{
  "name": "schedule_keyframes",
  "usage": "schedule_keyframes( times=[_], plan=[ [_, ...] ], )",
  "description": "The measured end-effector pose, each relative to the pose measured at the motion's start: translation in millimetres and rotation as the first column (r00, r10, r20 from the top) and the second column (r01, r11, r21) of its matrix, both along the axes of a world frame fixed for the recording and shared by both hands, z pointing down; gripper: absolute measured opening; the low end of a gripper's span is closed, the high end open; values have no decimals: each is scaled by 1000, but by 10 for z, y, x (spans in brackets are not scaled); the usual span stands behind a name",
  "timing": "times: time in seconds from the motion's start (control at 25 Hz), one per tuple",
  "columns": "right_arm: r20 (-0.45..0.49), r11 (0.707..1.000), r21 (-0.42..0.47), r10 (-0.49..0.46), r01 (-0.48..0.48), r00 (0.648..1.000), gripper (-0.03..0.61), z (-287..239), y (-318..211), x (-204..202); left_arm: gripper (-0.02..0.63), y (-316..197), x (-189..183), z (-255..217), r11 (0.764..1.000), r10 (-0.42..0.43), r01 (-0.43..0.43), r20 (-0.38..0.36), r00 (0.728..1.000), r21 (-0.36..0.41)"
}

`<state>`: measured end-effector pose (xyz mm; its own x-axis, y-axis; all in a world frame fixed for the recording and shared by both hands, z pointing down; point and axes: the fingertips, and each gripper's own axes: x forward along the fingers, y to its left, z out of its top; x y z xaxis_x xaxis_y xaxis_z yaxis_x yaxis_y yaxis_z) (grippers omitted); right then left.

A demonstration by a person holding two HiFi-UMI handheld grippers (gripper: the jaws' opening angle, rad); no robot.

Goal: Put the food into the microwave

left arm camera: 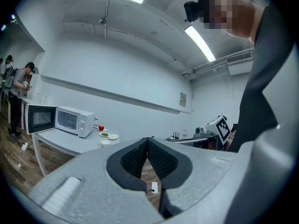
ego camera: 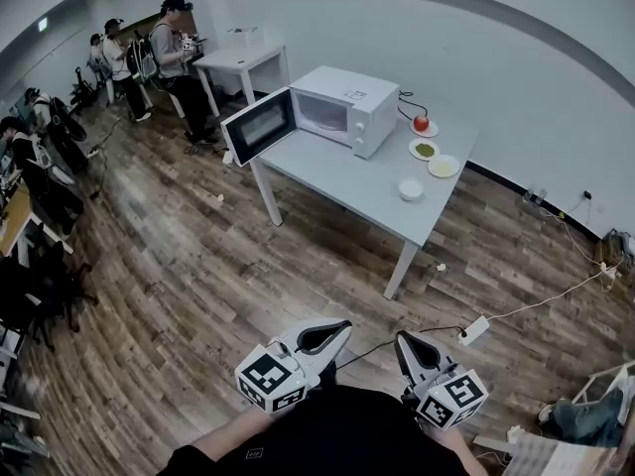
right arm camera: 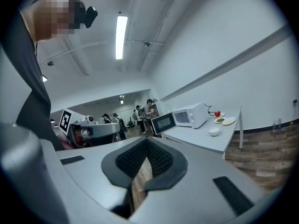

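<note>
1. Currently we stand well back from the grey table, on the wooden floor, with both grippers held low and close to our body.
2. Our left gripper has its jaws closed together. The tips meet and nothing is between them. Through the small gap lower down between the pads we see only floor and a white power strip.
3. Our right gripper is likewise closed, with its tips touching, and it holds nothing.
4. Both grippers point roughly towards the table, side by side and a little apart from each other.
5. On the table stands the white microwave, near the far left end. Its door is swung wide open to the left, out past the table edge.
6. The food lies on the table to the right of the microwave, outside it.
   - A red fruit sits on a small plate nearest the wall.
   - Next comes a plate of green food.
   - Last comes a plate of pale yellow food, and the three form a close row.
7. A small white bowl sits nearer to us, just beside the plate of pale yellow food. We cannot tell what is in it.
8. A white cable runs from the power strip across the floor towards the right wall.
9. At the far left of the room several people stand by a white desk, well apart from us.
</note>
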<state>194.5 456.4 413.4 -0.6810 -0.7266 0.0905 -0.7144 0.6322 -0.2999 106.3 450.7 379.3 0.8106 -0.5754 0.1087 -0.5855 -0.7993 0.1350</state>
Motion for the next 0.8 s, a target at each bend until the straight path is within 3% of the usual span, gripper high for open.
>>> schedule_keyframes(
  times=[0.44,0.8],
  plan=[
    [-13,999,-42,-18,17,1000,14,45,-1236,-727,8,-1189,-691,15,1000,-9,9,-12,1000,-20],
    [-71,994,-93,-59,52,996,14,115,-1798,-1188,8,-1768,-1155,181,998,-42,40,-42,998,-55]
  ],
)
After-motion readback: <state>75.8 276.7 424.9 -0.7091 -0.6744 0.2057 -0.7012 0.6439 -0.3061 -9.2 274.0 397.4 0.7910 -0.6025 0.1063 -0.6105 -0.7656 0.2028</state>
